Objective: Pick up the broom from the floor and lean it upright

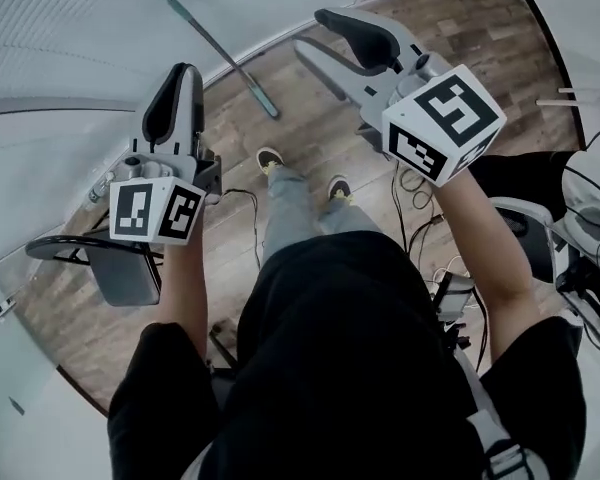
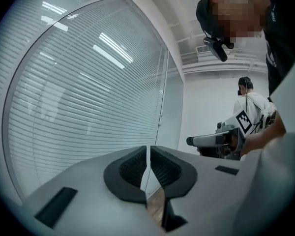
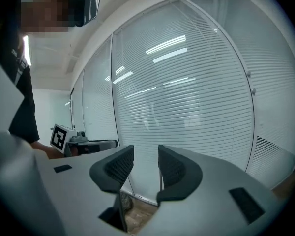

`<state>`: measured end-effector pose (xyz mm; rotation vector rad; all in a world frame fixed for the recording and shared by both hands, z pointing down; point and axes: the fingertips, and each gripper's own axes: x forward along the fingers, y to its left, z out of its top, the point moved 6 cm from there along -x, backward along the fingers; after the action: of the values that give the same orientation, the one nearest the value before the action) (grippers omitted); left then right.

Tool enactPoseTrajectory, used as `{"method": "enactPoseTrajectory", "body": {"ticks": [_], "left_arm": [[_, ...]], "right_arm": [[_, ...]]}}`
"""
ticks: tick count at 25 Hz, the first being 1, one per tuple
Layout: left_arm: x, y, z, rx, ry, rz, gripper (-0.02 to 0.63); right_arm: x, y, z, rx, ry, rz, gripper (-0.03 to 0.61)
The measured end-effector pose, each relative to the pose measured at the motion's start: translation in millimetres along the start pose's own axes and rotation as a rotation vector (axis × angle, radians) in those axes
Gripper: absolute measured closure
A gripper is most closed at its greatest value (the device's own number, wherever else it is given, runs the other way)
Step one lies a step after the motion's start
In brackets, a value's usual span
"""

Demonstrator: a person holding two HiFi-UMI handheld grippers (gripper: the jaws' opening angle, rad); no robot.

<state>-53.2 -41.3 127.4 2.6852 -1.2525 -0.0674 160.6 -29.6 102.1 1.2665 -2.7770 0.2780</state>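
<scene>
Looks basically done: the broom (image 1: pixel 220 56) is in the upper left of the head view, foot on the floor (image 1: pixel 310 118), seemingly propped against the glass wall (image 1: pixel 80 38), though it's hard to be sure from above. The left hand-held gripper (image 2: pixel 148 168) is closed on nothing and the right hand-held gripper (image 3: pixel 146 168) is open and empty.

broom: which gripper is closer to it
Left, it seems, by the head view. The left gripper is just left of the broom; the right gripper sits farther off on its right.

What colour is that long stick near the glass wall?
The long broom stick is teal green; head view shows it best.
</scene>
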Motion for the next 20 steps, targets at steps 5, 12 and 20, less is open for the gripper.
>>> {"method": "enactPoseTrajectory", "body": {"ticks": [5, 12, 20], "left_arm": [[-39, -63, 16, 0.082, 0.026, 0.053, 0.592], [-96, -116, 19, 0.115, 0.010, 0.137, 0.592], [-130, -121, 35, 0.127, -0.023, 0.276, 0.592]], "right_arm": [[-57, 22, 6, -0.003, -0.038, 0.008, 0.414], [-109, 41, 7, -0.012, -0.068, 0.058, 0.506], [-132, 50, -9, 0.080, -0.024, 0.100, 0.560]]}}
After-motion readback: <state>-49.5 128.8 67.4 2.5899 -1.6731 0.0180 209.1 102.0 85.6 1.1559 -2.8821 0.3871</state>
